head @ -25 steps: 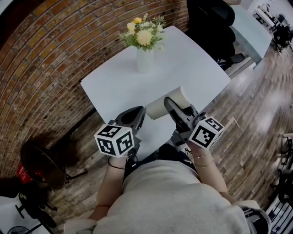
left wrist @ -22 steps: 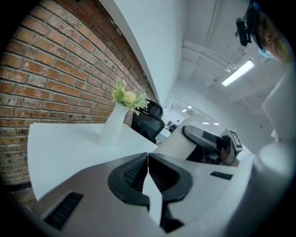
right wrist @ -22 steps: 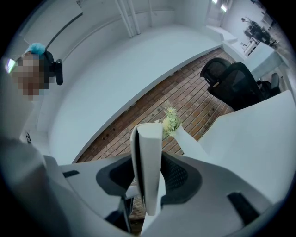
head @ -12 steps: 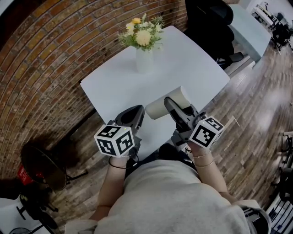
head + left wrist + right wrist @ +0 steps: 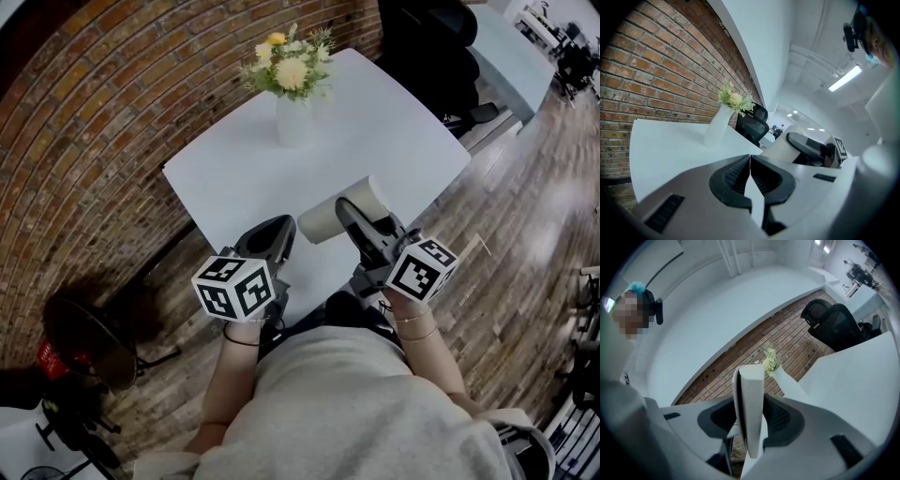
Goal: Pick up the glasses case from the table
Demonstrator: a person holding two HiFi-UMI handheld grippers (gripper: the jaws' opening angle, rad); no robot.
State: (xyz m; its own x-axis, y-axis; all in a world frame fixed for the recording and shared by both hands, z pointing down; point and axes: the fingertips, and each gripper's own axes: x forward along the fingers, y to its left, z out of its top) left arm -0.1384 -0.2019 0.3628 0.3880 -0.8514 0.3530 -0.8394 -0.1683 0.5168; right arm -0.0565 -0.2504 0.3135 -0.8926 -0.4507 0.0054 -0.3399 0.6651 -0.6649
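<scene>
The glasses case (image 5: 339, 212) is a cream, rounded shell, held just above the near edge of the white table (image 5: 384, 131). My right gripper (image 5: 345, 208) is shut on it; in the right gripper view the case (image 5: 750, 404) stands edge-on between the two dark pads (image 5: 780, 418). My left gripper (image 5: 279, 229) hovers beside it on the left, over the table's near edge, jaws shut with nothing between them (image 5: 750, 161). From the left gripper view the case (image 5: 780, 149) shows to the right with the right gripper's dark finger across it.
A white vase of yellow and white flowers (image 5: 292, 103) stands at the table's far side. A brick wall (image 5: 84, 141) borders the table on the left. A black office chair (image 5: 427, 56) and a second table (image 5: 511, 56) are at the upper right. Wooden floor surrounds the table.
</scene>
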